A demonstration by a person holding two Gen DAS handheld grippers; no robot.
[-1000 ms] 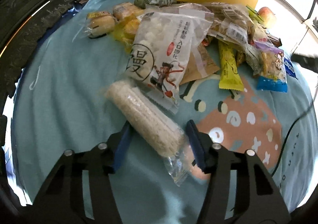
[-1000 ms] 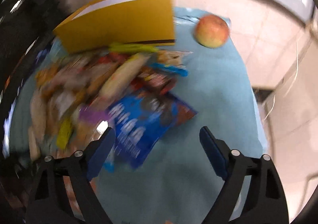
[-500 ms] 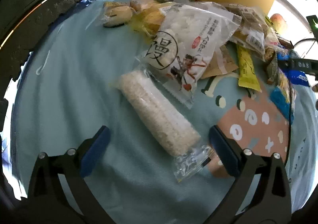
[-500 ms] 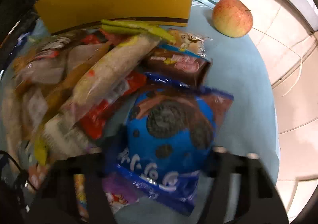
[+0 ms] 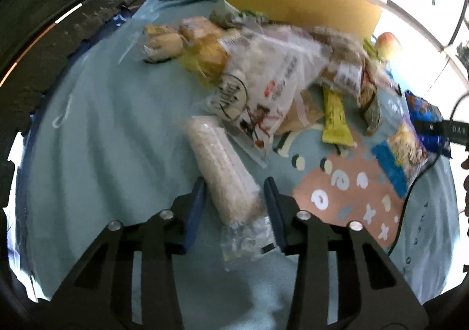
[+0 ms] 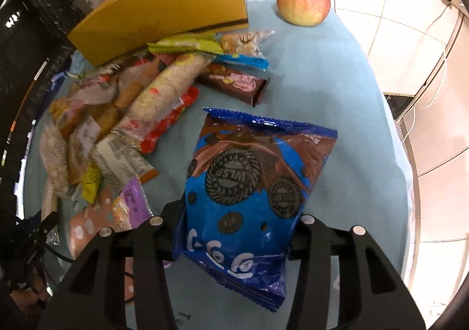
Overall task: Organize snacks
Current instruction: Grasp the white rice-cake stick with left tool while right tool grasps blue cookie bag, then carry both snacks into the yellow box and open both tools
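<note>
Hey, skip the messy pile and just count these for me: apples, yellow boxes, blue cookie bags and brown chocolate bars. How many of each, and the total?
Apples: 1
Yellow boxes: 1
Blue cookie bags: 1
Brown chocolate bars: 1
Total: 4

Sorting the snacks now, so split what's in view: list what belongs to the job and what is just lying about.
Job:
rice cracker roll
blue cookie bag
brown chocolate bar
yellow bar
snack pile

Lying about:
apple
yellow box
black cable
</note>
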